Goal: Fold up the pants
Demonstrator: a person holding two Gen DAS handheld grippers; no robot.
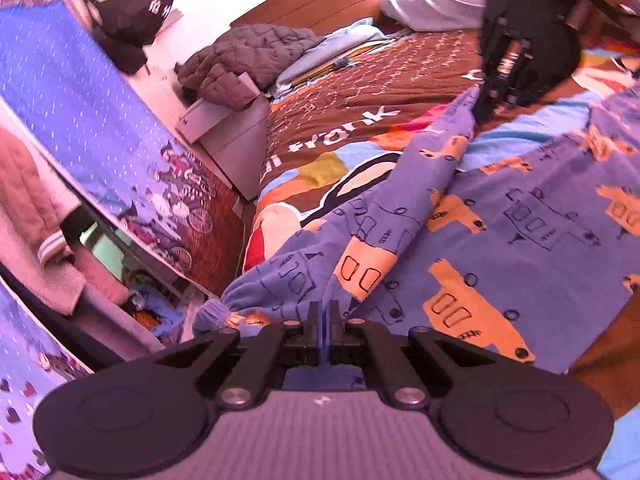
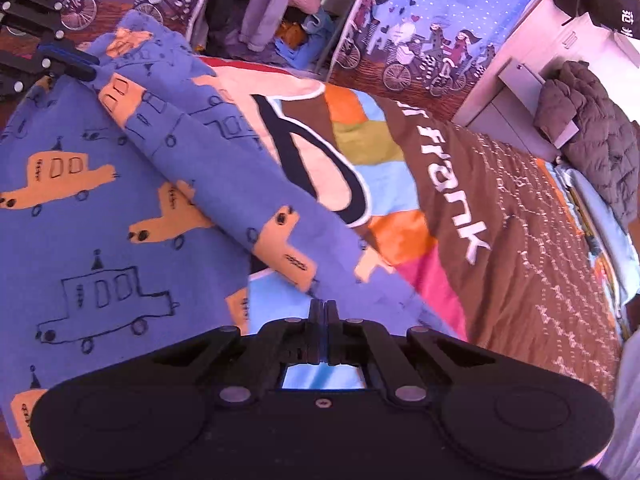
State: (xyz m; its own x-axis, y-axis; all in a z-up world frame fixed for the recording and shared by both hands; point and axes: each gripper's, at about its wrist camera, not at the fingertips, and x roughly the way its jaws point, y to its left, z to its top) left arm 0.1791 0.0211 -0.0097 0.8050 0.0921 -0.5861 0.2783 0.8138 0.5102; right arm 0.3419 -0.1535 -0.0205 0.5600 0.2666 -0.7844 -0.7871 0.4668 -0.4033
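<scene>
While both jaws pinch it, soft printed pants [image 1: 520,216] ridge across quilt [image 1: 360,92].

Left tool [image 1: 325,312] clamped on pants [image 1: 500,216]

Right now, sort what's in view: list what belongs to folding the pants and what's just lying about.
Belongs to the job:
- blue car-print pants
- left tongs, shut on the pants
- right tongs, shut on the pants
- patterned bedspread under them

Lying about:
- grey quilted jacket
- white pillow
- black bag
</scene>
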